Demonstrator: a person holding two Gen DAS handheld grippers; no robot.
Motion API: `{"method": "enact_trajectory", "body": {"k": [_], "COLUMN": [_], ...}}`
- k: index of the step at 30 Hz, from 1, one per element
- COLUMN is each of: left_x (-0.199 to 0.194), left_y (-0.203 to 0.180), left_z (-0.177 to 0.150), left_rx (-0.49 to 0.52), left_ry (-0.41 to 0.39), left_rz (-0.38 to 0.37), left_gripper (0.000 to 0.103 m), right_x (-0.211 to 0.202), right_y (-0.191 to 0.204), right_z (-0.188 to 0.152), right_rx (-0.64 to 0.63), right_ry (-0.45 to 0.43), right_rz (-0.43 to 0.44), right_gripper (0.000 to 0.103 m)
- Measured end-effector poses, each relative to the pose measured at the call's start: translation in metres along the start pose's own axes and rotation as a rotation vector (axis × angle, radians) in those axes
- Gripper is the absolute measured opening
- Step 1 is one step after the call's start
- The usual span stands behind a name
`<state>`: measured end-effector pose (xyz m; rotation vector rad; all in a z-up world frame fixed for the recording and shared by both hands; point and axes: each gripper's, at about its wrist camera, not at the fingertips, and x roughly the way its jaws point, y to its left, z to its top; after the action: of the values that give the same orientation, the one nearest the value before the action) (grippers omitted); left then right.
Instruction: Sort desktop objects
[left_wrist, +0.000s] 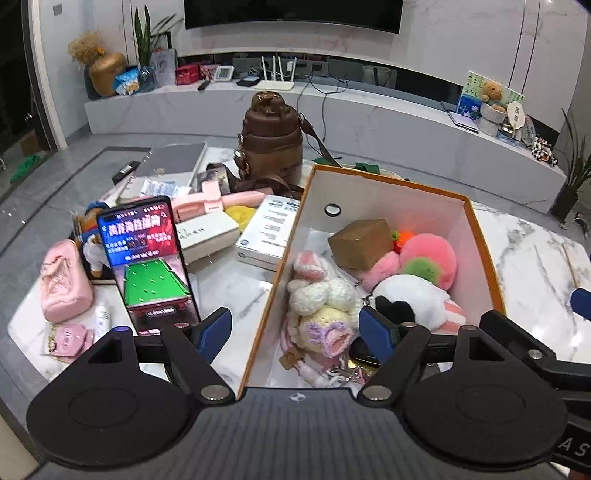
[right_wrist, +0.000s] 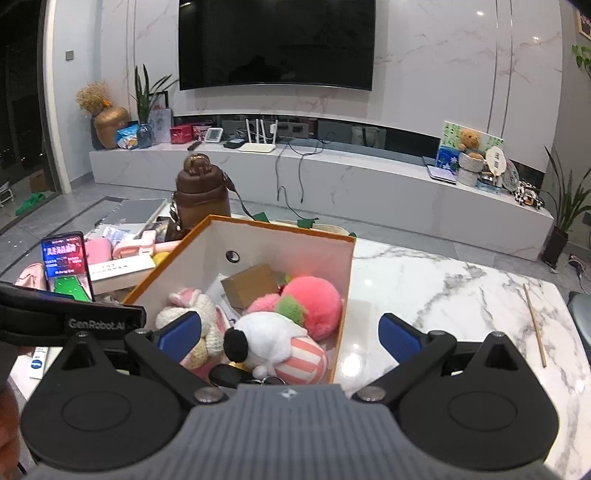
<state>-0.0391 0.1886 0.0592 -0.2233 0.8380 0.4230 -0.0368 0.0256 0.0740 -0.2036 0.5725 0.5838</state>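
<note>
An orange-rimmed white box (left_wrist: 388, 177) stands on the marble table and holds plush toys: a pink ball (left_wrist: 428, 258), a black-and-white panda (left_wrist: 410, 299), crochet dolls (left_wrist: 321, 295) and a small cardboard carton (left_wrist: 360, 242). My left gripper (left_wrist: 295, 332) is open with nothing in it, its fingers straddling the box's near left wall. My right gripper (right_wrist: 290, 334) is open too, and hovers over the box's (right_wrist: 280, 225) near right corner above the panda (right_wrist: 266, 336). To the left, a lit phone (left_wrist: 147, 258) stands upright among loose items.
Left of the box lie a pink pouch (left_wrist: 62, 280), white cartons (left_wrist: 269, 232), a pink stick-like gadget (left_wrist: 207, 203) and a brown bottle (left_wrist: 271, 144) behind them. A thin wooden stick (right_wrist: 533, 321) lies on the marble right of the box. A TV console runs along the far wall.
</note>
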Motion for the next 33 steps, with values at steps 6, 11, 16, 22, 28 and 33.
{"method": "enact_trajectory", "body": {"k": [6, 11, 16, 22, 28, 33], "left_x": [0.006, 0.012, 0.014, 0.016, 0.018, 0.019], "left_y": [-0.005, -0.008, -0.008, -0.009, -0.009, -0.009], "left_z": [-0.003, -0.006, -0.008, -0.009, -0.009, -0.009], "left_rx": [0.023, 0.036, 0.041, 0.046, 0.047, 0.044], "left_ry": [0.020, 0.046, 0.055, 0.065, 0.074, 0.079], "left_rz": [0.011, 0.022, 0.019, 0.018, 0.016, 0.014], "left_gripper": [0.089, 0.089, 0.089, 0.089, 0.089, 0.089], "right_x": [0.009, 0.017, 0.019, 0.021, 0.023, 0.025], "right_y": [-0.003, -0.003, -0.002, -0.003, -0.004, -0.004], "right_z": [-0.003, -0.007, -0.007, -0.008, -0.008, -0.008], "right_rx": [0.001, 0.007, 0.006, 0.011, 0.022, 0.027], "right_ry": [0.028, 0.069, 0.087, 0.102, 0.118, 0.126], "right_rz": [-0.011, -0.021, -0.037, -0.042, -0.051, -0.054], "right_gripper": [0.102, 0.102, 0.102, 0.102, 0.102, 0.102]}}
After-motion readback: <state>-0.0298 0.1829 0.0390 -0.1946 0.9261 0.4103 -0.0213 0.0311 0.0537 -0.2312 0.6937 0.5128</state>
